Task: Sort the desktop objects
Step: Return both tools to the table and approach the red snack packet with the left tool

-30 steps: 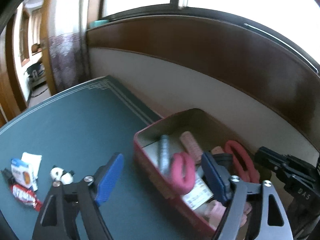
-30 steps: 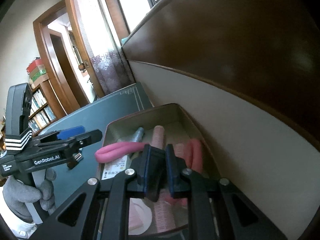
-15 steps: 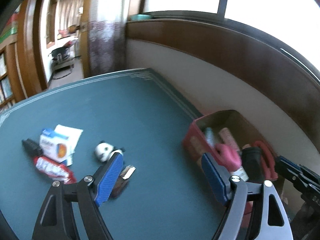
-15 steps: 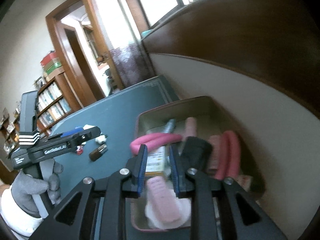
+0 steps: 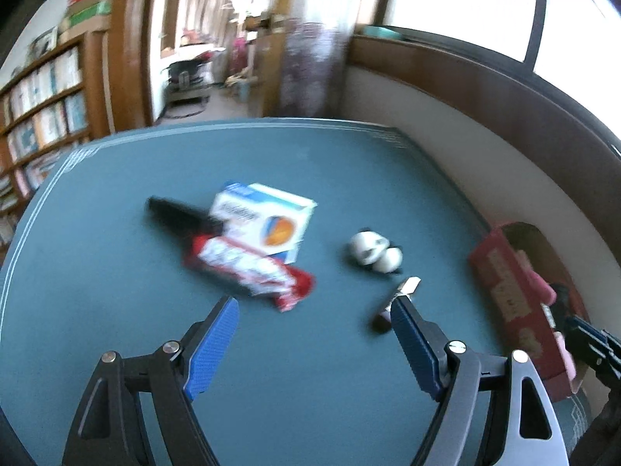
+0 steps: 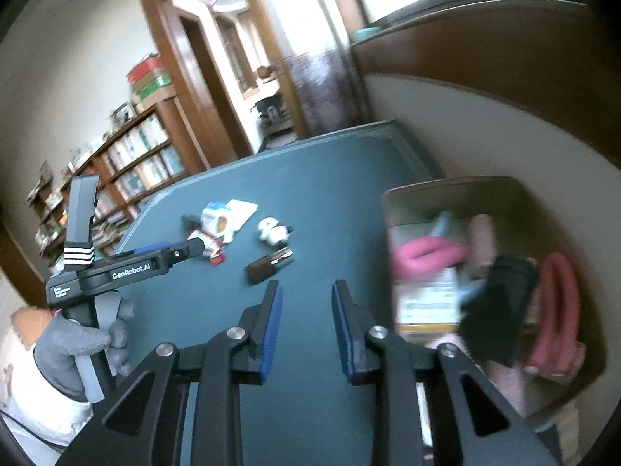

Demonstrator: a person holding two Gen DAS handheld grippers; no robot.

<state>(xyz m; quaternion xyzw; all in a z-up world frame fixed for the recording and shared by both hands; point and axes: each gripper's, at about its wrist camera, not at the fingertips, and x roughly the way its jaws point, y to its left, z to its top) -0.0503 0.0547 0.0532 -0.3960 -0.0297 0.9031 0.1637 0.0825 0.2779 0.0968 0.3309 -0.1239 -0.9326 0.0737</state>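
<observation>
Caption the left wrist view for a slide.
Open left gripper above green table, facing white box, red wrapper, panda figure.

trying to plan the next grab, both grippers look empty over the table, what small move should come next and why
Probably ease the open left gripper forward and down onto the small brown item. Both grippers hold nothing, and it lies loose on the green table just beyond the left gripper's right finger, nearer than the panda toy or the white box. The red tin already holds other things.

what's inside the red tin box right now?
In the red tin box: pink scissors handle, a black object, a printed card, a pale pink cylinder, pink loops. Whatever lies beneath them is covered; blur hides finer detail.
</observation>
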